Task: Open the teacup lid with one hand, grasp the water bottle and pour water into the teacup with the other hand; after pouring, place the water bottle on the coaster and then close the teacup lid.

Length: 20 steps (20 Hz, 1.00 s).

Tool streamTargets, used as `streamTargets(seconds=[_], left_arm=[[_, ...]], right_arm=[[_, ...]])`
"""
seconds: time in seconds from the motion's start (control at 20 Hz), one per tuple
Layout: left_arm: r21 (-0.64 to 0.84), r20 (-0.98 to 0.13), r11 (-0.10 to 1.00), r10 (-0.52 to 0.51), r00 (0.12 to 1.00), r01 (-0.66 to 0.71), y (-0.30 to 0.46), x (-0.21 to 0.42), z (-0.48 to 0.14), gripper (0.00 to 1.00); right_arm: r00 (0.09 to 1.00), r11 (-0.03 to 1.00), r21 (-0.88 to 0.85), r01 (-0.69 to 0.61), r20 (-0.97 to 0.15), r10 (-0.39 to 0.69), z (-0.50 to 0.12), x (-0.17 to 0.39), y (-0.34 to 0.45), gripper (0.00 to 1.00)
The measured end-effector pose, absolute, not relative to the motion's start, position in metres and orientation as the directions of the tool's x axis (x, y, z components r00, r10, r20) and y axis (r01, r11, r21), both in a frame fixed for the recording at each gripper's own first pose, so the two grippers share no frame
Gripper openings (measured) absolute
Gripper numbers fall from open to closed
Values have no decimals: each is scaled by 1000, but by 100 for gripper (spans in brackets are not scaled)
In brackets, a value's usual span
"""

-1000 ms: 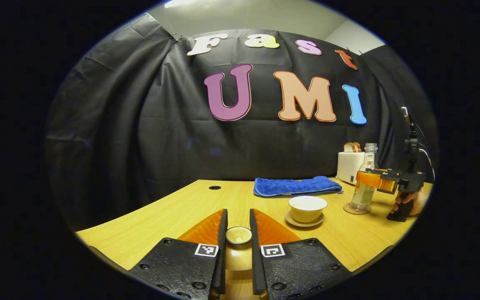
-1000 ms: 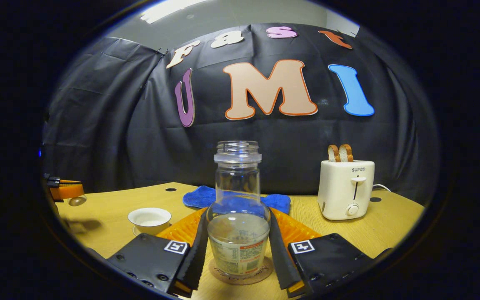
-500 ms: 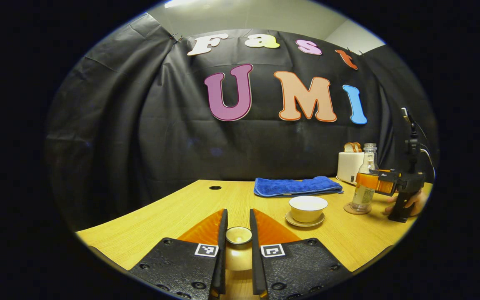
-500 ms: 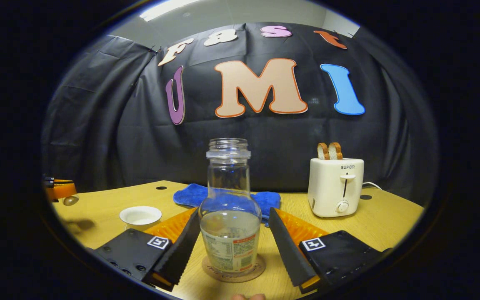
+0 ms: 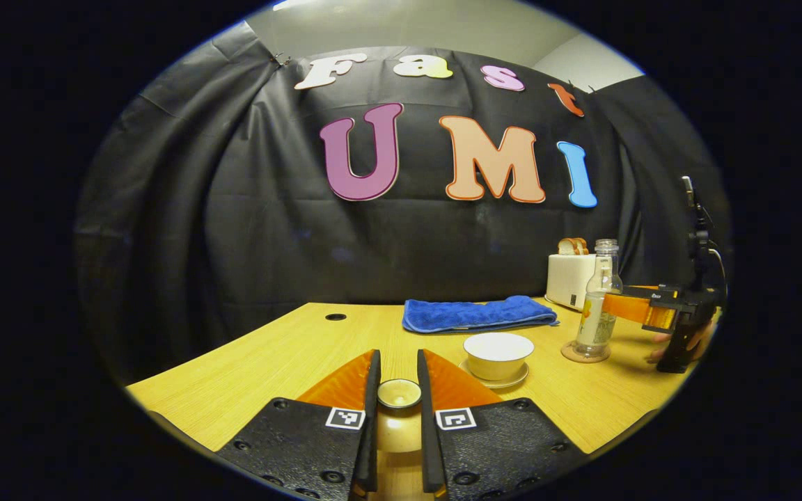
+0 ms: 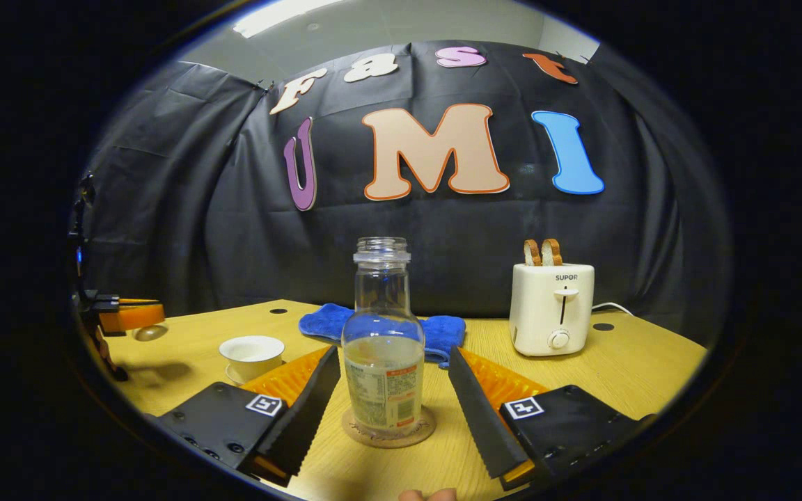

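Observation:
My left gripper [image 5: 399, 376] is shut on the knob of the teacup lid [image 5: 399, 394], held above the table's front. The white teacup [image 5: 498, 353] stands uncovered on its saucer, to the right ahead. In the right gripper view it holds liquid [image 6: 255, 353]. The clear water bottle [image 6: 383, 362], partly full and capless, stands upright on the round coaster [image 6: 388, 430]. My right gripper [image 6: 392, 356] is open, its fingers apart on either side of the bottle without touching it. The left gripper view shows the bottle [image 5: 597, 306] with the right gripper [image 5: 617, 306] just behind it.
A folded blue towel [image 5: 477, 313] lies at the back of the wooden table [image 5: 289, 362]. A white toaster [image 6: 552, 306] with two bread slices stands at the back right. The left gripper with the lid [image 6: 129, 316] hovers at the far left.
My right gripper opened off the bottle and drew back a little, leaving it standing on the coaster. The left gripper keeps the lid and has turned slightly to the right.

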<state>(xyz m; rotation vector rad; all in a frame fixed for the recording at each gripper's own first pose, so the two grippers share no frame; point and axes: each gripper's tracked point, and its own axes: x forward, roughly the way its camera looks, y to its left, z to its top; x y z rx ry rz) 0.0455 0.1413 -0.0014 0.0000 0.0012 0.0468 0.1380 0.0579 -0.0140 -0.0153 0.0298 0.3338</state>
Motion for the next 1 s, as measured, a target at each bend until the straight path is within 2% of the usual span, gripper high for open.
streamTargets(seconds=[0.1, 0.15, 0.2, 0.25, 0.35, 0.4, 0.45, 0.5, 0.6, 0.65, 1.0], left_arm=[[-1, -1, 999, 37, 999, -37, 138, 58, -3, 22], [-5, -3, 999, 34, 999, -34, 135, 66, -4, 22], [-11, -2, 1000, 29, 1000, -29, 130, 73, -4, 22], [-12, -5, 1000, 23, 1000, -23, 124, 79, -4, 22], [-17, -12, 1000, 2, 1000, -2, 110, 92, -4, 22], [-9, -16, 1000, -4, 1000, 4, 104, 98, -2, 22], [-1, -8, 1000, -3, 1000, 3, 100, 104, 1, 22], [-7, 13, 1000, -7, 1000, 7, 96, 109, 9, 22], [4, 29, 1000, -16, 999, 16, 86, 122, 18, 22], [20, 22, 1000, -21, 1000, 21, 81, 128, 17, 22], [29, -24, 997, -76, 997, 77, 48, 156, 9, 22]], right_arm=[[944, 944, -9, -330, -31, 329, -13, 128, 49, 98], [944, 944, -9, -329, -29, 329, -13, 123, 43, 92], [945, 945, -9, -327, -28, 326, -13, 120, 38, 98], [946, 947, -9, -322, -27, 322, -12, 117, 34, 92], [948, 948, -9, -317, -26, 317, -11, 112, 25, 92], [948, 948, -8, -317, -25, 317, -11, 111, 22, 98], [947, 947, -7, -321, -26, 321, -11, 108, 19, 98], [946, 946, -7, -324, -25, 324, -11, 107, 18, 92], [944, 945, -7, -328, -26, 328, -11, 105, 16, 92], [943, 944, -7, -331, -25, 331, -11, 104, 16, 98], [937, 938, -5, -348, -25, 347, -11, 101, 18, 98]])
